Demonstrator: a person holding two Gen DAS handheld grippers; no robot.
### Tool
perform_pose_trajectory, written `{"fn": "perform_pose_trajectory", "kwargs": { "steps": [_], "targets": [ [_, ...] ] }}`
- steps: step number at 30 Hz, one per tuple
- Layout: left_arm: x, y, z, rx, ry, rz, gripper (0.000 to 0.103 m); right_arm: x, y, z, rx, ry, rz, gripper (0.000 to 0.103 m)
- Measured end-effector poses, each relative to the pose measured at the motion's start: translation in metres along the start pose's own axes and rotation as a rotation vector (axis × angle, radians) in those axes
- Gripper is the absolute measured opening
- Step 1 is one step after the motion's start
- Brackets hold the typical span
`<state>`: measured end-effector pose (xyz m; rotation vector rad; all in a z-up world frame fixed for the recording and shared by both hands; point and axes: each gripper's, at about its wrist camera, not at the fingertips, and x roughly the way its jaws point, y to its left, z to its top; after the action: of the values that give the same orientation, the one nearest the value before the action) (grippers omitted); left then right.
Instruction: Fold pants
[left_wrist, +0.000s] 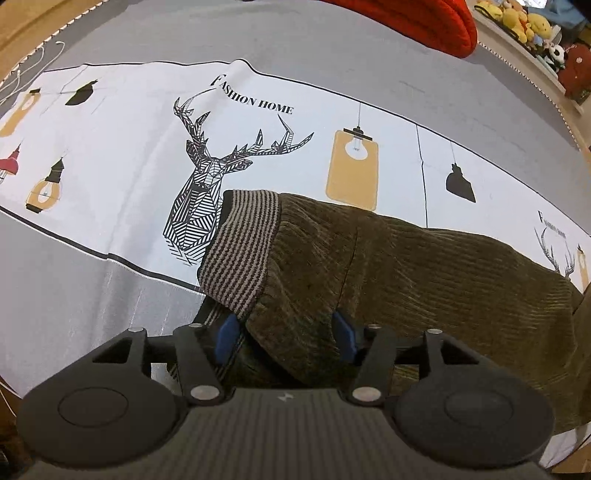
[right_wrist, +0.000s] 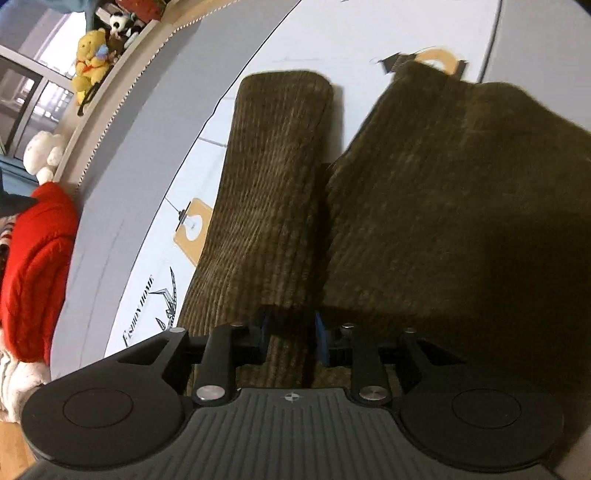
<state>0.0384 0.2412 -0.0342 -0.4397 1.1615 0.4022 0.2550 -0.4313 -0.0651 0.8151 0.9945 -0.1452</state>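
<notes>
The left gripper (left_wrist: 286, 338) is seen with its blue pads (left_wrist: 226, 338) spread fairly wide; the olive corduroy pants (left_wrist: 406, 280) lie between them, but the pads are not pressed on the cloth. The striped waistband (left_wrist: 243, 251) is folded back just ahead of the left pad, over a printed grey and white cloth (left_wrist: 110, 155).

The right gripper (right_wrist: 290, 338) is parted narrowly around a fold of one pant leg (right_wrist: 273, 177); whether its pads touch the fabric cannot be told. The other, broader part of the pants is spread to the right. A red garment (right_wrist: 37, 266) lies well apart.
</notes>
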Motion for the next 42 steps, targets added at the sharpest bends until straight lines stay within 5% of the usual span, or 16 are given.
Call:
{"fn": "perform_pose_trajectory", "kwargs": {
  "steps": [3, 10, 12, 14, 22, 26, 29, 32, 34, 38, 42],
  "targets": [
    [0.002, 0.000, 0.001, -0.002, 0.007, 0.003, 0.061, 0.012, 0.016, 0.001, -0.023, -0.004, -0.022, 0.039],
    [0.006, 0.004, 0.000, 0.010, 0.019, 0.006, 0.060, 0.010, 0.019, 0.001, 0.102, -0.094, -0.002, 0.038],
    [0.006, 0.005, 0.000, 0.006, 0.016, 0.017, 0.051, -0.001, 0.020, 0.004, 0.119, -0.139, 0.034, 0.031],
    [0.004, 0.005, -0.001, 0.020, 0.007, 0.053, 0.030, -0.012, 0.022, 0.007, 0.102, -0.177, 0.069, 0.012],
    [-0.037, 0.018, -0.007, 0.015, -0.123, -0.028, 0.015, -0.103, 0.046, -0.014, -0.115, -0.331, 0.065, 0.009],
    [-0.049, 0.042, -0.017, -0.016, -0.094, -0.039, 0.015, -0.145, 0.038, -0.038, -0.230, -0.350, -0.100, 0.010],
    [-0.045, 0.050, -0.022, 0.023, -0.037, -0.008, 0.024, -0.127, -0.007, -0.041, -0.131, -0.156, -0.215, 0.012],
    [-0.052, 0.046, -0.020, 0.070, -0.109, 0.106, 0.041, -0.108, -0.056, -0.027, 0.046, -0.070, -0.246, 0.015],
    [-0.060, 0.042, -0.017, 0.074, -0.172, 0.124, 0.046, -0.117, -0.077, -0.012, 0.126, -0.164, -0.229, 0.015],
    [-0.060, 0.017, -0.012, 0.065, -0.179, 0.006, 0.047, -0.141, -0.094, 0.006, 0.148, -0.330, -0.235, 0.015],
    [-0.053, -0.034, -0.014, 0.192, -0.164, -0.049, 0.047, -0.135, -0.118, 0.003, 0.234, -0.221, -0.197, 0.015]
  ]
}}
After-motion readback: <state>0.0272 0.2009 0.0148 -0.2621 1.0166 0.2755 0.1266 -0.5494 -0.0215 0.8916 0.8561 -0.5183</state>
